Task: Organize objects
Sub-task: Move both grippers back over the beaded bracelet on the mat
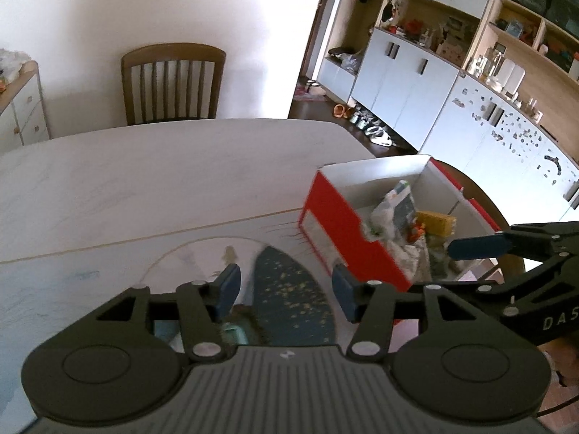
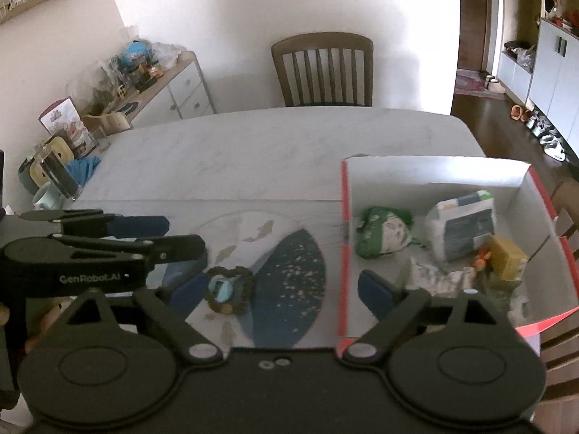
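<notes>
While both tongs stand open and empty, the right gripper (image 2: 278, 289) hangs over the small blue-faced toy (image 2: 226, 289) on the round placemat (image 2: 289, 271), with the left gripper (image 1: 286, 289) beside it (roughly as near). One red box (image 2: 343, 217), right of the toy, holds about five items.

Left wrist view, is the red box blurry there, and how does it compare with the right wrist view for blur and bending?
Left wrist view: the red box has smeared edges, and the table edge bows. Right wrist view: the box looks sharper, the room curves at the frame edges, and the back wall is brightly washed out.
</notes>
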Demonstrator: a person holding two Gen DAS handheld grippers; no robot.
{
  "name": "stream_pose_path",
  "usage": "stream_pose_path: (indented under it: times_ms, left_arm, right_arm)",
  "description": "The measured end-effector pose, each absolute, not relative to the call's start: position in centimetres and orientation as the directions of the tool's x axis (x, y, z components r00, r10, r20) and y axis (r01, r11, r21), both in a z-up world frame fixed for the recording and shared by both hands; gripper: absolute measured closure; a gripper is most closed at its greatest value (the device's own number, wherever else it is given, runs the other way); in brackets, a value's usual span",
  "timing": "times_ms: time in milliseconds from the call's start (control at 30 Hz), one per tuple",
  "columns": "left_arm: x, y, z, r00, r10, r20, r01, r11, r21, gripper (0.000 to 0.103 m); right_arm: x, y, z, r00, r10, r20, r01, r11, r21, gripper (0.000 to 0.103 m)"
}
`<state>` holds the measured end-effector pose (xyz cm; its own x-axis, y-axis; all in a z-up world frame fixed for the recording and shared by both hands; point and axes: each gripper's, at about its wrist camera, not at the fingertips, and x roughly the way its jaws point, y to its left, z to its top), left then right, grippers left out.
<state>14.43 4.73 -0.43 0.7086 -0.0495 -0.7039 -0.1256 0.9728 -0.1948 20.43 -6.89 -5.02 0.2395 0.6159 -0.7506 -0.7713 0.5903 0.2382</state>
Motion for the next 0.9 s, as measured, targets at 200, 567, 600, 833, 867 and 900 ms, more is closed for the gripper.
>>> stream_pose_path:
  times_ms: [200, 567, 600, 833, 867, 900]
  left_arm:
    - [13.5, 7.0, -1.4, 0.716, -0.009, -0.698, -0.168, 0.968, -0.184, 0.031]
    - [12.8, 10.1, -4.5, 0.706, 0.012, -0.708, -0.184, 0.969, -0.167, 0.009]
    - [12.7, 10.3, -4.9, 0.703, 0.004, -0.712, -0.179, 0.969, -0.171, 0.003]
    - [11.6, 11.3, -8.1, 0.708, -0.01, -0.706, -0.158, 0.972, -0.173, 0.0]
    - [11.5, 11.2, -8.6, 0.706, -0.015, -0.708, -0.151, 0.974, -0.171, 0.0]
    - [11.5, 11.1, -9.1, 0.703, -0.011, -0.711, -0.145, 0.977, -0.159, 0.0]
  right_arm:
    - [19.6, -5.2, -5.3, 0.241, 0.614, -0.752, -0.763, 0.599, 0.244, 0.003]
    - [19.5, -1.1, -6.5, 0.223, 0.598, -0.77, -0.751, 0.609, 0.256, 0.001]
    - [19.6, -0.7, -6.8, 0.221, 0.594, -0.773, -0.748, 0.613, 0.257, 0.001]
    - [20.0, 1.4, -8.4, 0.198, 0.579, -0.791, -0.761, 0.599, 0.248, 0.001]
    - [20.0, 1.5, -8.8, 0.197, 0.568, -0.799, -0.765, 0.599, 0.237, 0.001]
    - [19.9, 1.7, -9.2, 0.189, 0.558, -0.808, -0.765, 0.599, 0.235, 0.001]
